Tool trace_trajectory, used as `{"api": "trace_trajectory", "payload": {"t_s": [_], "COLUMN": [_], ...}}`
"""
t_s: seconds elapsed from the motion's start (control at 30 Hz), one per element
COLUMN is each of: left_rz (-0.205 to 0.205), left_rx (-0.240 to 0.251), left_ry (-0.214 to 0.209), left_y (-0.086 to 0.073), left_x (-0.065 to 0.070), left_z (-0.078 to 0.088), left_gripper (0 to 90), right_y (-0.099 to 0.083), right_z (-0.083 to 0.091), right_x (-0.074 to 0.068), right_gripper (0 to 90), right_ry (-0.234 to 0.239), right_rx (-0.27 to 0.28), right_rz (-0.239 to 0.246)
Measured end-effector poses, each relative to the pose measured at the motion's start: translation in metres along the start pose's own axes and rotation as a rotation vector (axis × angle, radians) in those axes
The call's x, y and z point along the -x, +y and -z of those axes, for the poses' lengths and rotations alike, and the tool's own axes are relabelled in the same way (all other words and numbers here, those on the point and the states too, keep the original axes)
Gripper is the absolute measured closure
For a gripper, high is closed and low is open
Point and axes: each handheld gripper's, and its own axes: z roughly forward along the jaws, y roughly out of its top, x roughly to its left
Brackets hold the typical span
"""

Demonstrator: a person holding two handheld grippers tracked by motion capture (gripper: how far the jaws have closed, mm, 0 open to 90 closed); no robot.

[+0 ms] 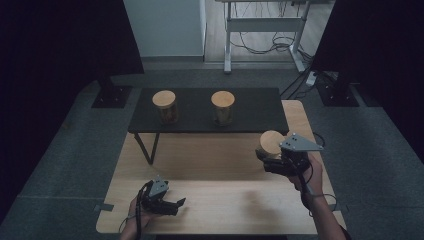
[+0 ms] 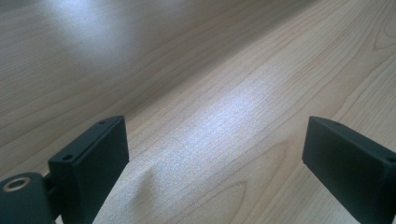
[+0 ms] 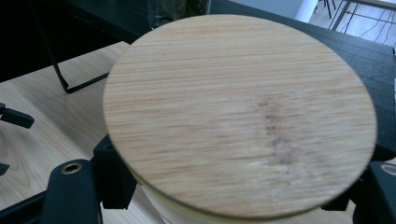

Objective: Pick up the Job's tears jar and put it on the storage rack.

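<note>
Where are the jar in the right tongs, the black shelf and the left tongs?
jar (image 3: pixel 238 116): right gripper view, middle of its wooden lid.
black shelf (image 1: pixel 250 107): high view, bare top right of the two jars.
left tongs (image 1: pixel 181 202): high view, between its tips, low over the table.

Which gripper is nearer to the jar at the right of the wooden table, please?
Right. The right gripper is shut on the jar just under its wooden lid, while the left gripper sits open far off at the table's near left.
</note>
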Motion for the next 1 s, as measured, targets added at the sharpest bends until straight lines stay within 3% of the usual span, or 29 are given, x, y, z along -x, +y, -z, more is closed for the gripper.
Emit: {"api": "trace_trajectory", "payload": {"t_s": [1.0], "left_rz": [-0.007], "left_rx": [0.002], "left_ry": [-0.002], "left_y": [0.000], "left_x": [0.000], "left_z": [0.001], "left_gripper": [6.8], "right_y": [0.029], "right_z": [-0.018], "right_x": [0.007], "right_gripper": [24.6], "right_ry": [-0.014], "right_rx": [0.003], "right_rz": [0.032]}}
